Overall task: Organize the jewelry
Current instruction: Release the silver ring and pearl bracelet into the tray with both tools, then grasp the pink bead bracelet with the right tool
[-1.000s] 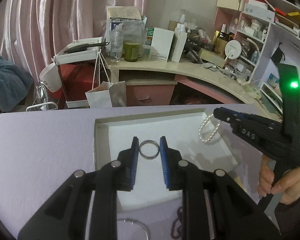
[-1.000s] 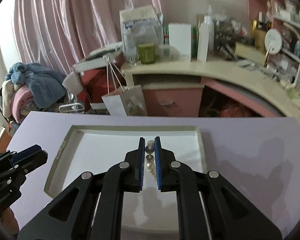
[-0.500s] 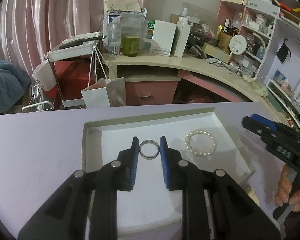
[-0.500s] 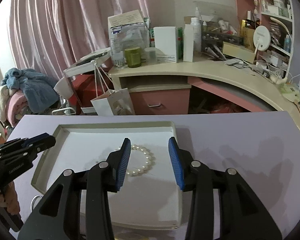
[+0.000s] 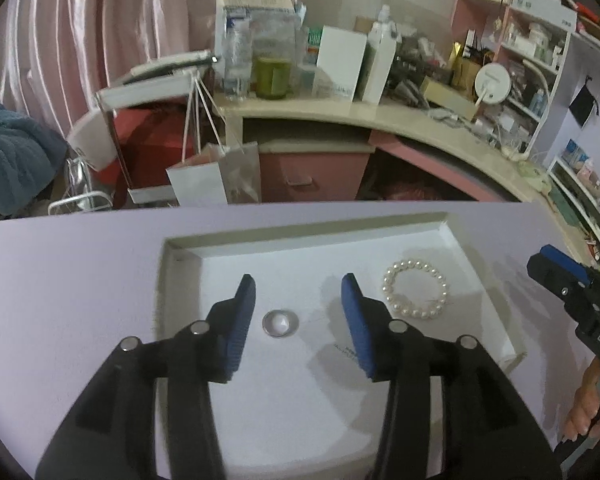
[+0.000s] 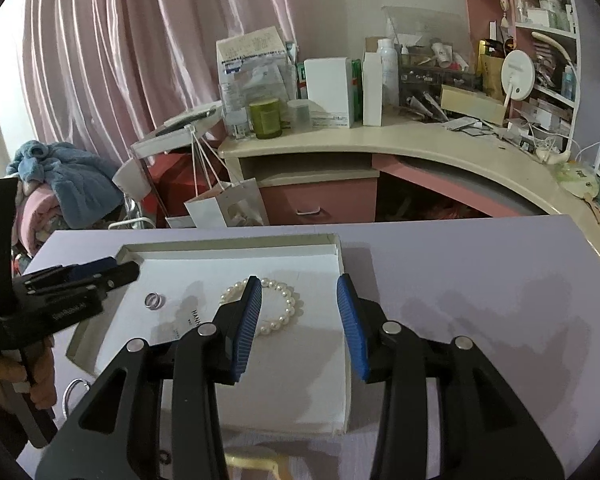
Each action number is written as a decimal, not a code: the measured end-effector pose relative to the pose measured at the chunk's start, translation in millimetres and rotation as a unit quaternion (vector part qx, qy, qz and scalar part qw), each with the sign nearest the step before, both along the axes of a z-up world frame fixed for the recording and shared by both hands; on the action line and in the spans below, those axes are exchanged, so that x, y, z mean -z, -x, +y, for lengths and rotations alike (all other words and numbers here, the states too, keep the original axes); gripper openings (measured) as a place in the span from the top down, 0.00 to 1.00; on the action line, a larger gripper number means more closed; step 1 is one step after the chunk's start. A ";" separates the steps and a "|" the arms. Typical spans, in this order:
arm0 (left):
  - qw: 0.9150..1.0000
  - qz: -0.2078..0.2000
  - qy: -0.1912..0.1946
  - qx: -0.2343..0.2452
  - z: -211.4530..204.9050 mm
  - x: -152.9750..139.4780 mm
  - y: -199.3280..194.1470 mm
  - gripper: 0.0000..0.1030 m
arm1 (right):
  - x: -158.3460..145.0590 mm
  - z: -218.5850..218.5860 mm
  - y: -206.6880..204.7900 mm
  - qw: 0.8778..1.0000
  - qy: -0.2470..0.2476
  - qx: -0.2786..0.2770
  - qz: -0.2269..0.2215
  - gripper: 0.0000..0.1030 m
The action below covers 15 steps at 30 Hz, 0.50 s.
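A shallow white tray [image 5: 180,280] lies on the lilac table; it also shows in the right wrist view [image 6: 340,380]. A silver ring [image 5: 280,323] lies flat in it, below and between the open fingers of my left gripper [image 5: 298,296]. A pearl bracelet [image 5: 415,294] lies in the tray to the right of the ring. In the right wrist view the ring [image 6: 154,301] lies left of the bracelet [image 6: 278,308]. My right gripper [image 6: 299,304] is open and empty above the tray's right part, and its left finger covers part of the bracelet.
A silver bangle [image 6: 73,394] lies on the table before the tray's near left corner. A gold item [image 6: 252,465] lies by the near edge. Behind the table stand a cluttered curved desk [image 6: 420,140], a paper bag [image 6: 224,208] and pink curtains.
My left gripper opened and let go of the ring, which now lies in the tray. My right gripper released the bracelet earlier and has drawn back and to the right.
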<state>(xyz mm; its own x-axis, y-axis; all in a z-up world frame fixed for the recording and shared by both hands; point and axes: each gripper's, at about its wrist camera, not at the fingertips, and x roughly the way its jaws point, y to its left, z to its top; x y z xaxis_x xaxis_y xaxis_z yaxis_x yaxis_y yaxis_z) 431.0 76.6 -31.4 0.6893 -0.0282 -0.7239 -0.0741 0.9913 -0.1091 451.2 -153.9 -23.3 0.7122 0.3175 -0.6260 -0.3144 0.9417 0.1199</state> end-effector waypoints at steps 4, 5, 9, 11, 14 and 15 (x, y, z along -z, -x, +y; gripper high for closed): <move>0.999 -0.027 -0.005 -0.015 11.1 -24.7 33.8 0.47 | -14.3 -8.3 24.0 1.000 -0.022 -0.005 -0.011 0.60; 0.999 -0.035 -0.009 -0.018 12.9 -30.8 45.0 0.46 | -17.9 -9.9 31.7 1.000 -0.025 -0.007 -0.016 0.58; 0.997 -0.065 -0.025 -0.027 19.0 -53.0 95.3 0.36 | -29.4 -14.5 66.6 0.999 -0.033 -0.017 -0.033 0.55; 0.996 -0.081 -0.036 -0.032 23.0 -61.1 127.0 0.33 | -31.8 -16.4 88.9 0.998 -0.032 -0.020 -0.040 0.53; 0.994 -0.094 -0.041 -0.044 29.6 -66.7 171.5 0.27 | -29.6 -17.1 115.6 0.998 -0.028 -0.026 -0.044 0.48; 0.994 -0.097 -0.037 -0.047 32.4 -67.0 186.3 0.24 | -27.2 -17.0 126.8 0.998 -0.024 -0.028 -0.045 0.48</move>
<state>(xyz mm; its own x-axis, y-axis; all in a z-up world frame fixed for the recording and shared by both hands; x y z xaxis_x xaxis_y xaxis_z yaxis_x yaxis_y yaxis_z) 244.7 108.9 35.7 0.8126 0.0908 -0.5757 -0.1515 0.9868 -0.0582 324.4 -170.9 3.9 0.7454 0.3861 -0.5435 -0.3780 0.9163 0.1325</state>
